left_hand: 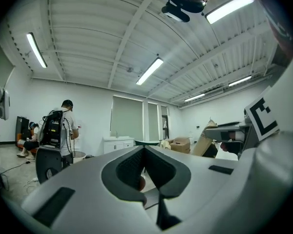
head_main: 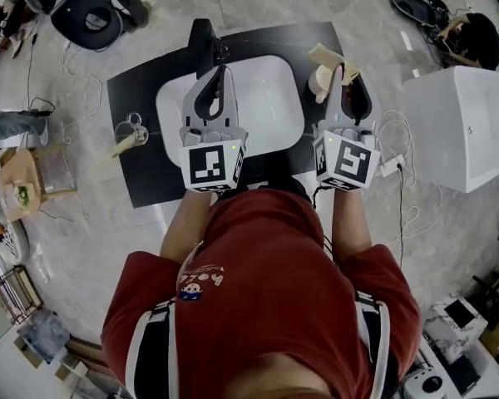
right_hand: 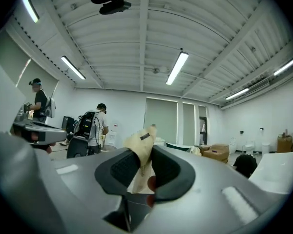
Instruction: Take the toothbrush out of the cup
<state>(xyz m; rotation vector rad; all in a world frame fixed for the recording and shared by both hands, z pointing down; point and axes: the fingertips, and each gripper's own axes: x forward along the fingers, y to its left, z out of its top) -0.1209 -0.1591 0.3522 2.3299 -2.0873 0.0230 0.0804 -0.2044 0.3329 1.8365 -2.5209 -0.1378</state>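
At the far left of the black table stands a clear cup with a beige stick at it. It may be a second toothbrush, but it is too small to tell, and I also cannot tell whether it is inside that cup or only beside it.

The left gripper hangs over the white sink. Its jaws are pressed together and nothing is between them.

To the right of the sink is a pale cup. Just beside it, the right gripper has its jaws clamped on the toothbrush. The toothbrush sticks out past the jaw tips. Whether its lower end is already out of the cup, the head view does not show clearly.

The toothbrush looks to be in a beige paper sleeve with a small dark label. I judge it very light and thin, stiff along its length, and not fragile. The paper is soft and could crumple or slide over the handle, so the pads should press on the flat sides. The best place is near the middle of the handle, where it will turn least in the grip.

Counted: two grippers, one toothbrush for sure, one more doubtful stick, two cups, one sink, one table.
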